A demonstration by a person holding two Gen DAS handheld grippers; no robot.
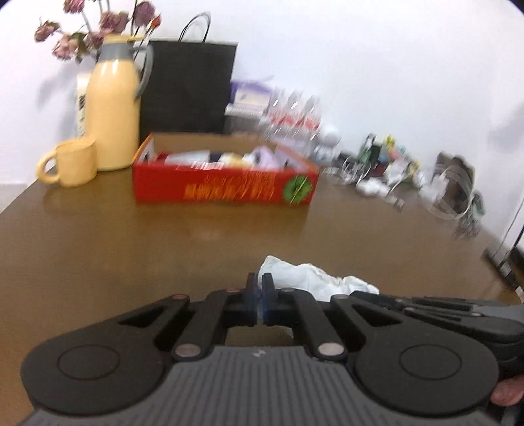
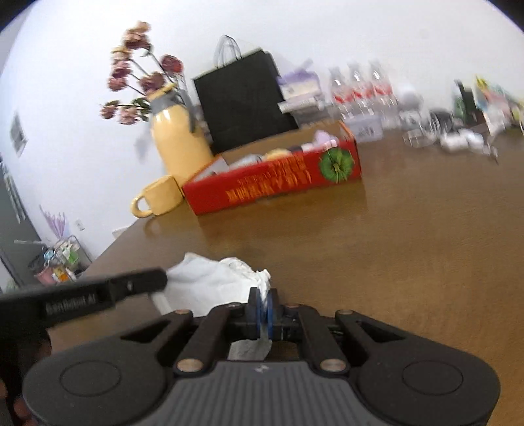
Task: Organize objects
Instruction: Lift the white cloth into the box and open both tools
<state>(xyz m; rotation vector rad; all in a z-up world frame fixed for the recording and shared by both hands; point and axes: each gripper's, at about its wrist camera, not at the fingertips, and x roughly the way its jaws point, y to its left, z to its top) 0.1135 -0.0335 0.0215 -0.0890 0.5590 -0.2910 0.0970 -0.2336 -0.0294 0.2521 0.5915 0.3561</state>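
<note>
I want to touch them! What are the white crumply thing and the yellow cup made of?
The white crumply thing looks like soft cloth or tissue: matte, wrinkled, floppy folds. I cannot tell which. The yellow cup looks like glazed ceramic, maybe plastic: smooth, slightly shiny, thick handle.

Lots here is smeared, blocked or cropped

The bottles (image 1: 291, 121) and clutter (image 1: 402, 173) along the wall are motion-blurred, so no labels can be read. The print on the red box (image 1: 226, 188) is too smeared to read, and the stuff inside it is just pale blobs. The white cloth (image 2: 213, 285) is partly behind the right gripper (image 2: 262, 309), so its near edge can't be made out. The flowers (image 1: 95, 29) get cropped by the top edge.
</note>
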